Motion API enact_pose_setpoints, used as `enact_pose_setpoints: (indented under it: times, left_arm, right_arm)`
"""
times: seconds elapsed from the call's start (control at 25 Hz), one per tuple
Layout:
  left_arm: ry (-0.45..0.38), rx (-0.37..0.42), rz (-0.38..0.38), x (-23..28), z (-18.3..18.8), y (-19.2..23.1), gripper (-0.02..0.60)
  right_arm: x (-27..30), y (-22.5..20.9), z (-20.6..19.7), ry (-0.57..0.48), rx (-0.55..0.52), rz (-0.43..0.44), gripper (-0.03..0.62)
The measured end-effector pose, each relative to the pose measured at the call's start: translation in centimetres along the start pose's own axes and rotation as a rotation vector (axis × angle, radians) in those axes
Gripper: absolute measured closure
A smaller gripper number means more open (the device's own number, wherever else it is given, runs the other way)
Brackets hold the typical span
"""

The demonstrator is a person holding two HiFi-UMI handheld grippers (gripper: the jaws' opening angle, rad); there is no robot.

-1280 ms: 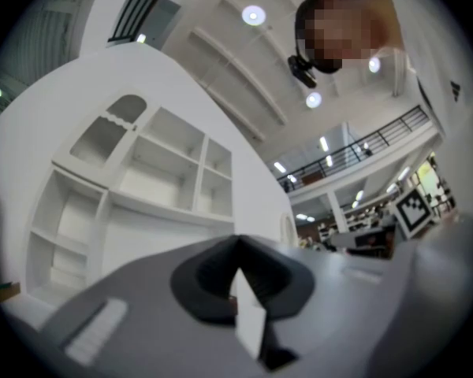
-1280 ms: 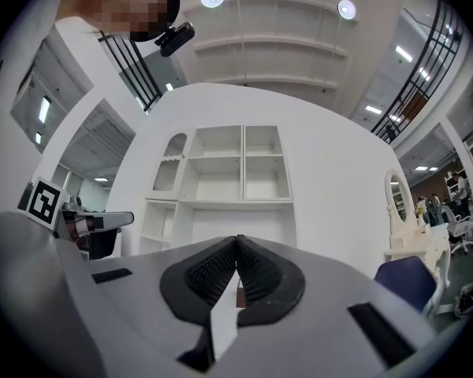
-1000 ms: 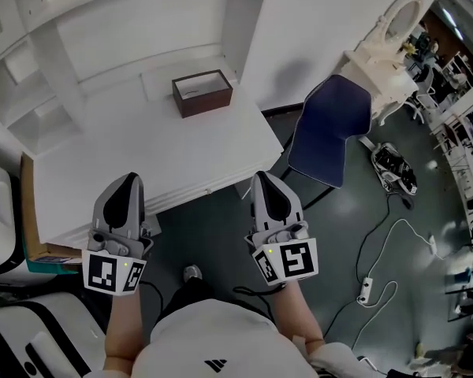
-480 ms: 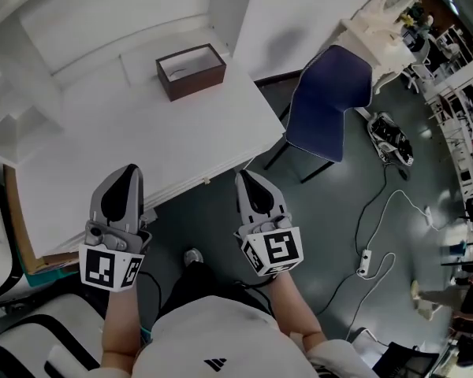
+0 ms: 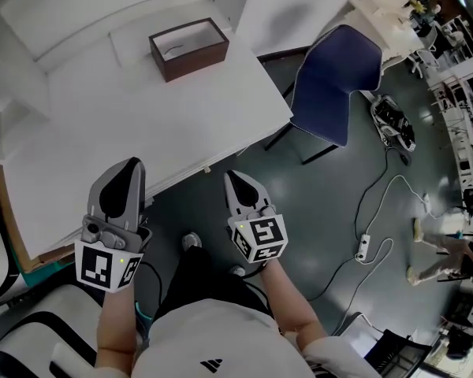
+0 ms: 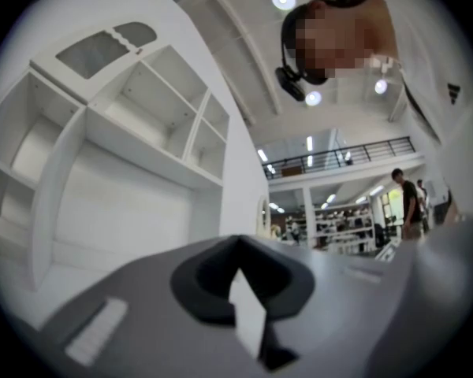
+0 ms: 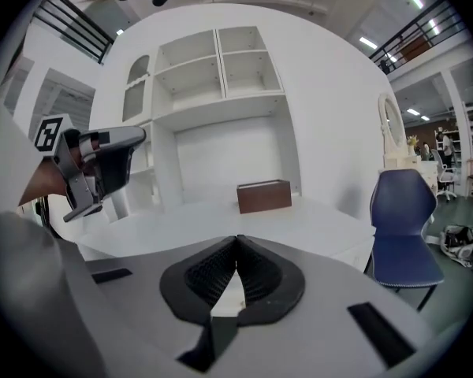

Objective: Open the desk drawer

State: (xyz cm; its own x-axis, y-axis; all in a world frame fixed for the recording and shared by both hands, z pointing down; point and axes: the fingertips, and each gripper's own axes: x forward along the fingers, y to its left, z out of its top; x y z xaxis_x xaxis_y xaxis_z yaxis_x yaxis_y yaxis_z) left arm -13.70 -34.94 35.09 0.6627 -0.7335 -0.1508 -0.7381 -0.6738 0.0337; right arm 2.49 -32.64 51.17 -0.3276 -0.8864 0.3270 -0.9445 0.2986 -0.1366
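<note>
The white desk has its front edge running across the head view. A small knob sticks out of that edge, and the drawer front below it is barely seen from above. My left gripper is shut and empty, its tip over the desk's near edge. My right gripper is also shut and empty, just in front of the edge, right of the knob. In the right gripper view the shut right gripper faces the desk top. In the left gripper view the left gripper faces the white hutch.
A brown open box stands at the back of the desk. A blue chair is at the desk's right end. Cables and a power strip lie on the dark floor. A cardboard piece leans by the desk's left end.
Both grippers have sunk, the right one more. The right gripper's tip has left the desk's edge and now sits in front of it, shifted left. Both stayed shut.
</note>
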Motion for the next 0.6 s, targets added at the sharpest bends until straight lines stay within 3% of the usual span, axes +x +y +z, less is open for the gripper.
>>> enact_pose_setpoints:
  times: [0.6]
  left_arm:
    - [0.031, -0.027, 0.021, -1.0, -2.4, 1.6, 0.577]
  right_arm:
    - [5.6, -1.5, -11.5, 0.21, 0.088, 0.031, 0.531]
